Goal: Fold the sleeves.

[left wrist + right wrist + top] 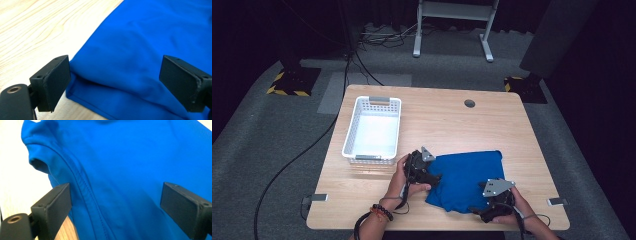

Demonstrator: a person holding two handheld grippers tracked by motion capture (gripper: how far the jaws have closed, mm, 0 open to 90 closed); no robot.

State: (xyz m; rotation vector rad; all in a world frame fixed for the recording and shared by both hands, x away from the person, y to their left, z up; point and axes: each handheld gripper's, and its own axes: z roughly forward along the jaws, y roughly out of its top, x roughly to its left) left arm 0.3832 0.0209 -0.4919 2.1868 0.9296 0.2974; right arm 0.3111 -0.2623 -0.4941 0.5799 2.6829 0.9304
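A folded blue garment [467,177] lies on the wooden table [437,120], right of centre near the front. My left gripper [435,177] sits at the cloth's left edge, open, its jaws wide apart over the fabric [130,62] with the folded edge below them. At the cloth's front right corner my right gripper [476,210] is also open. Its jaws straddle a stitched seam [85,187] of the garment [130,170]. Neither pair of pads presses on the cloth.
A white slotted plastic basket [373,131] stands empty at the table's left rear. A round cable hole [469,103] sits near the back edge. Metal clips [557,202] are at the front edge. Cables run over the grey floor on the left.
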